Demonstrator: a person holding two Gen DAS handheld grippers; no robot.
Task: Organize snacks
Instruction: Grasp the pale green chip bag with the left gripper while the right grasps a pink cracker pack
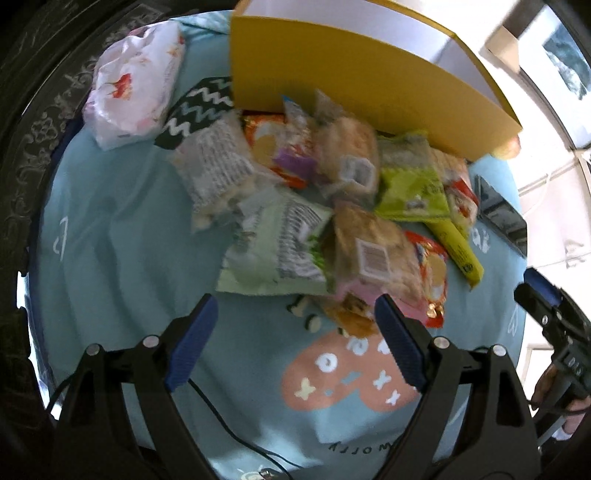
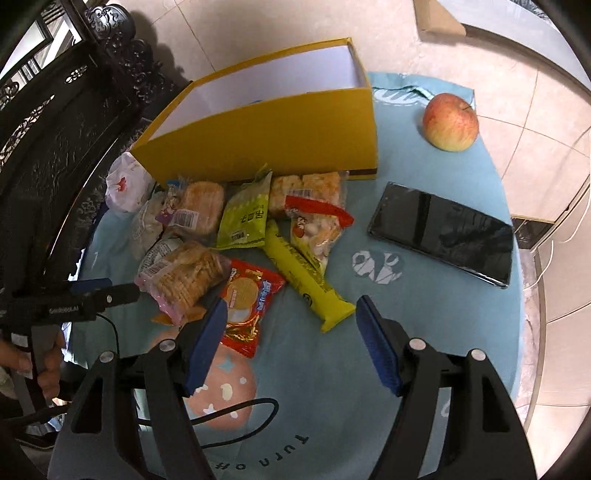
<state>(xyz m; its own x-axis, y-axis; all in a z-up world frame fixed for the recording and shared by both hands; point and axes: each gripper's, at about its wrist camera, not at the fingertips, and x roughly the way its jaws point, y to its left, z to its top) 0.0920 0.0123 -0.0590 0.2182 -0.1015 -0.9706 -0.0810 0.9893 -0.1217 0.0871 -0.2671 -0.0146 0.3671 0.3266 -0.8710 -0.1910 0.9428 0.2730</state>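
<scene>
Pale glossy floor tiles (image 2: 295, 22); dark carved wooden furniture (image 2: 55, 110) stands left.

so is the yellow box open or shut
Open: the yellow box has no lid on and its white inside shows; no snack is visible inside it.

The right tongs (image 2: 288, 317) hang over a round surface (image 2: 424, 332) under a pale blue cloth, jaws apart with nothing between them. Just ahead lie a red biscuit packet (image 2: 245, 306) and a long yellow bar (image 2: 303, 277), the packet's edge beside the left blue pad (image 2: 207, 343). Further back, a heap of snack packets (image 2: 221, 221) sits against an open yellow box (image 2: 277, 136). A dark phone (image 2: 443, 232) lies flat to the right, an apple (image 2: 450, 122) beyond it. At left, a hand (image 2: 48, 369) holds the other tongs (image 2: 99, 291).
</scene>
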